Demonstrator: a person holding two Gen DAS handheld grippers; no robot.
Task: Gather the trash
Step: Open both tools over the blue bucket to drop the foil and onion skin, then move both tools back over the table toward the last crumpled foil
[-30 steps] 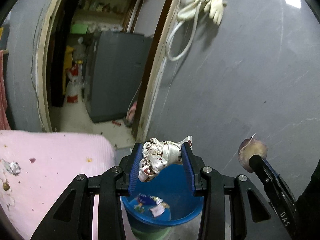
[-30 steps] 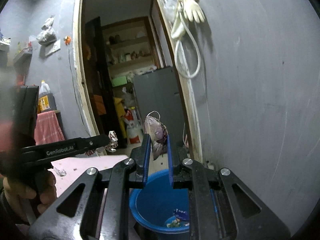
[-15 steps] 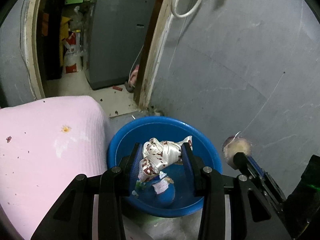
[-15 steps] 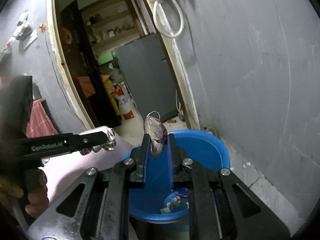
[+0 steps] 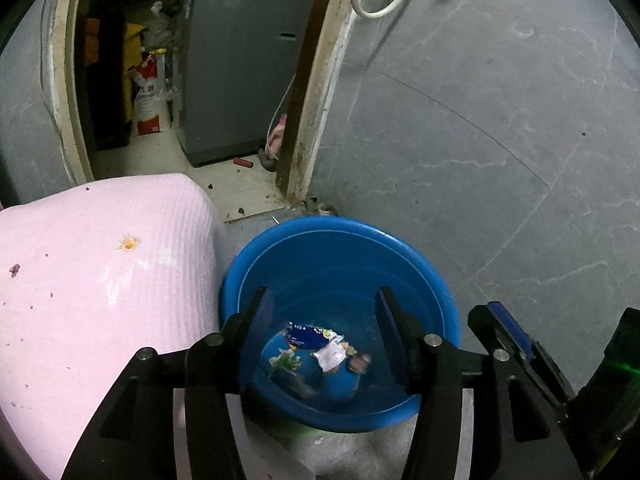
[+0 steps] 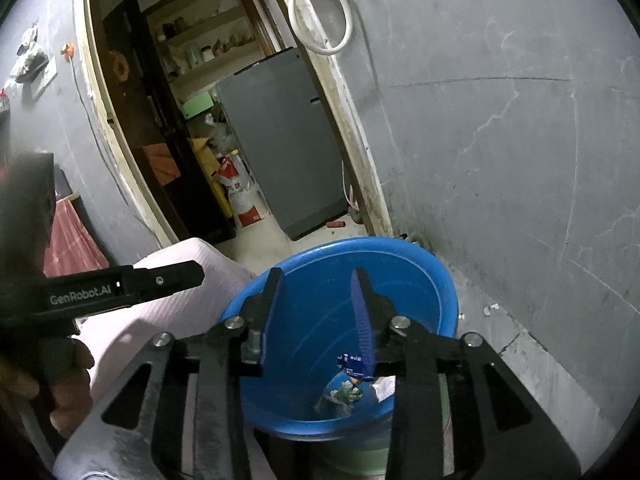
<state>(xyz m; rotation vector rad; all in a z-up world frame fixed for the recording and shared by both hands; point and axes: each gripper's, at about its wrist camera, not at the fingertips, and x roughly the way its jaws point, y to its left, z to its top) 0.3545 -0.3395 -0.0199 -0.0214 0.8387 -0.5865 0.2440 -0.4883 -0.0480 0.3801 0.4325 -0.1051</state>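
A blue basin (image 5: 436, 292) stands on the floor by the grey wall, directly under both grippers. Trash lies at its bottom: a blue wrapper (image 5: 306, 334), a white scrap (image 5: 330, 356) and green bits (image 5: 286, 360). My left gripper (image 5: 324, 312) hangs over the basin, its jaws opening with nothing between them. The right gripper (image 6: 316, 304) is also above the basin (image 6: 440, 280), jaws opening and empty; its blue pads (image 5: 508, 328) show at the right of the left wrist view. The left gripper's fingers (image 6: 160, 280) reach in from the left, held by a hand (image 6: 60, 380).
A pink cloth-covered surface (image 5: 100, 280) sits just left of the basin. The grey wall (image 5: 480, 140) rises behind and to the right. An open doorway leads to a grey appliance (image 5: 240, 60) and a white sack (image 5: 150, 108). A white hose (image 6: 320, 20) hangs on the wall.
Both grippers sank and tipped down over the basin. Then both sets of jaws opened; the crumpled silver wrapper left the left gripper and the small purple bag left the right.
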